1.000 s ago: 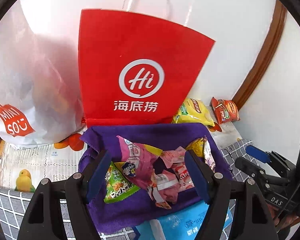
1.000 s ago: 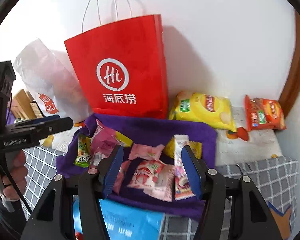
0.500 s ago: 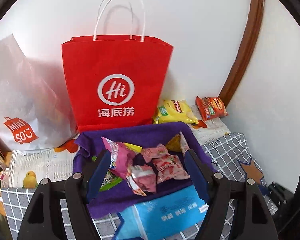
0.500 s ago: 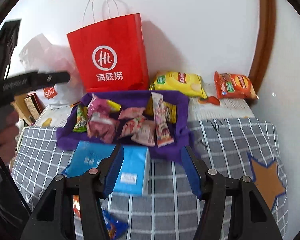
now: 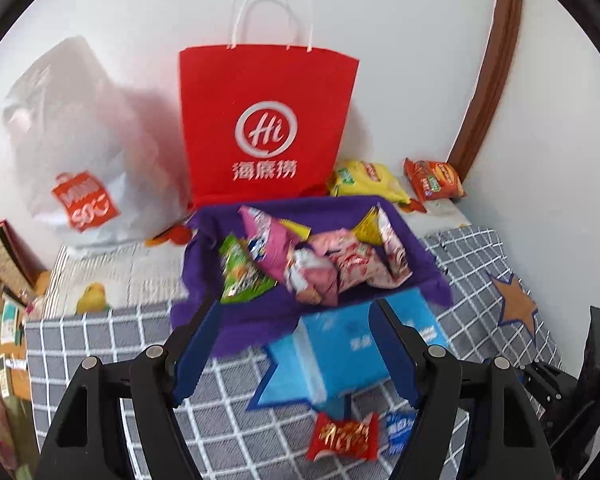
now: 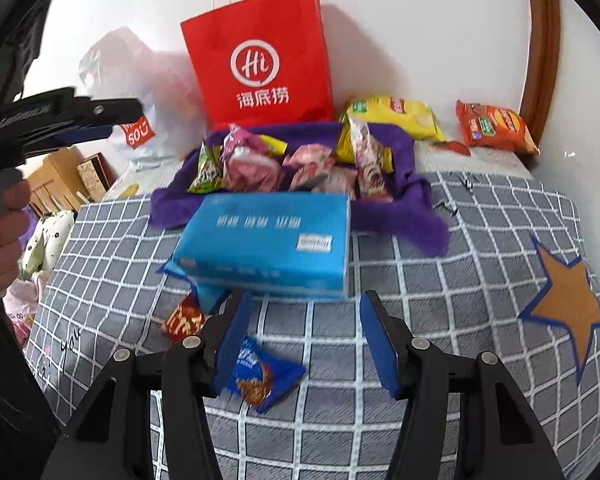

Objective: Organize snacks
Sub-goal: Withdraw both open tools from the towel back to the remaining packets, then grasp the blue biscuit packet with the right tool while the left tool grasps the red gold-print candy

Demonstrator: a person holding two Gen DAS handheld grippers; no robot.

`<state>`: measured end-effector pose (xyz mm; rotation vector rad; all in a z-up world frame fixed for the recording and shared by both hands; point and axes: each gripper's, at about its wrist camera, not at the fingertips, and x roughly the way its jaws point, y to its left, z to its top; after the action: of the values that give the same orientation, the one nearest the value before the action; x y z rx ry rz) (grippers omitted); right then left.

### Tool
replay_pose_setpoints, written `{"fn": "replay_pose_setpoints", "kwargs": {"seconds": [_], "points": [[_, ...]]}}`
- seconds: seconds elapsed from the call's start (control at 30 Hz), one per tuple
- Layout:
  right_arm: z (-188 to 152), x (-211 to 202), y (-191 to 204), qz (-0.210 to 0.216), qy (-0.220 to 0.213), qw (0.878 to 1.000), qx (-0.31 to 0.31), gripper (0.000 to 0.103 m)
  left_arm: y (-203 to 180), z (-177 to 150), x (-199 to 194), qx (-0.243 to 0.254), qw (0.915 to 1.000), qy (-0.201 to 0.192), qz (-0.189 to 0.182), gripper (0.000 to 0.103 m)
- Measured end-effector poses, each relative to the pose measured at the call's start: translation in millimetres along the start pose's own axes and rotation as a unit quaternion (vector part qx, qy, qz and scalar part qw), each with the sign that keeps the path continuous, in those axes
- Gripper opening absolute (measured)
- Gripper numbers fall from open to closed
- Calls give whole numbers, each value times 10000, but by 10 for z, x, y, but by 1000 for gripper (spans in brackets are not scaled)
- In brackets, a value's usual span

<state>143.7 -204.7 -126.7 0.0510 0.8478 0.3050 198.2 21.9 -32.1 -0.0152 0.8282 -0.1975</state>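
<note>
**Both claws apart above a cluttered checked cloth**

Low in the right wrist view, the right gripper [image 6: 300, 336] has its jaws apart and empty, a blue biscuit packet [image 6: 260, 372] lying by its left finger and a red candy packet [image 6: 184, 320] just beyond. The left gripper [image 5: 292, 344] likewise stands spread, holding nothing. At mid-frame a blue tissue pack [image 6: 264, 236] lies across the front of the purple cloth tray [image 6: 404, 160] heaped with snack packets [image 6: 300, 160]. Higher up, a red paper bag [image 6: 260, 60] stands against the wall, yellow chip bag [image 6: 396, 116] and orange chip bag [image 6: 494, 128] to its right.
</note>
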Motion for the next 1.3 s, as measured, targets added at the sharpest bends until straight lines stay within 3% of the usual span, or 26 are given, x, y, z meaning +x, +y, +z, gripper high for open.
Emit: {"fn": "replay_pose_setpoints", "kwargs": {"seconds": [0.33,0.5,0.6,0.83,1.3], "points": [[-167,-5,89,78,55,10000,-20,57,143,-512,27,-91,9995,262,149,74],[-263,83,161,-73,144,9993,-348,57,314,-786,170,-270,9976,597,230,74],[-316,149,182,54,259,9988,-418,57,412,-894,197,-361,9966,687,267,74],[-481,282,349,-30,425,9915,-1231,57,497,-992,184,-432,9961,721,277,74],[-452,569,453,146,538,9842,-1683,62,476,-1071,320,-439,9952,863,139,74]]}}
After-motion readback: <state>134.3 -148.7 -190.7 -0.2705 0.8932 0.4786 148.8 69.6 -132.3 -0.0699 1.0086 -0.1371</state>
